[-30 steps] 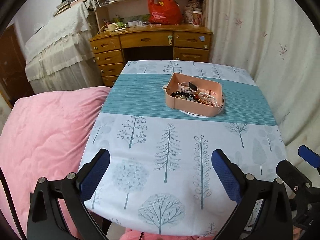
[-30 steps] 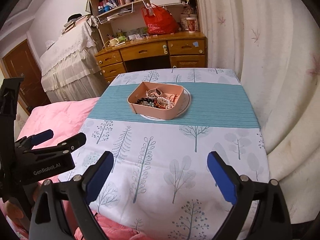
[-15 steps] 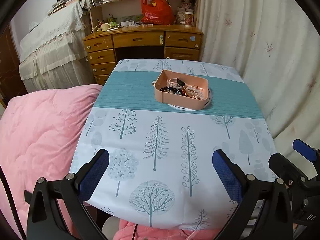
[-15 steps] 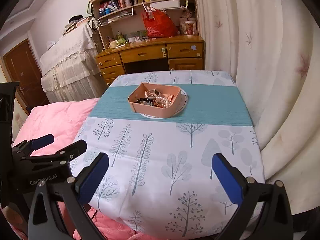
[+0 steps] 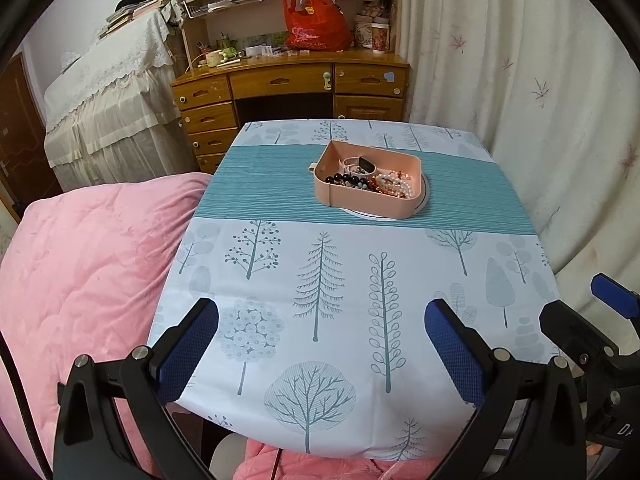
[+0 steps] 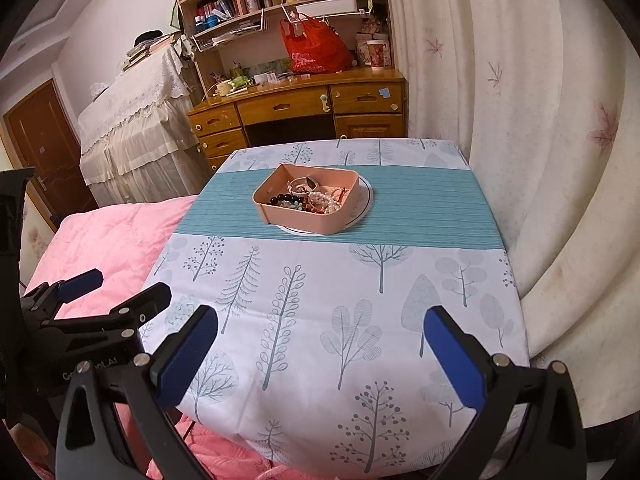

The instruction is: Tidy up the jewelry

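A pink tray (image 5: 362,202) full of jewelry sits on a white plate (image 5: 425,200) on the teal stripe of the table; it also shows in the right wrist view (image 6: 298,222). Inside lie dark beads (image 5: 344,179), a pearl strand (image 5: 396,184) and other pieces. My left gripper (image 5: 320,344) is open and empty over the table's near edge, far from the tray. My right gripper (image 6: 320,344) is open and empty, also at the near edge. The right gripper shows at the left wrist view's right edge (image 5: 608,312); the left gripper shows at the right wrist view's left (image 6: 96,304).
The table wears a tree-print cloth (image 5: 340,292). A pink quilt (image 5: 80,260) lies to the left. A wooden desk (image 5: 288,84) with shelves and a red bag (image 5: 316,24) stands behind. A cream curtain (image 5: 540,80) hangs close on the right.
Both grippers have drawn back from the table and risen slightly; the tray looks farther away. Both stayed open and empty.
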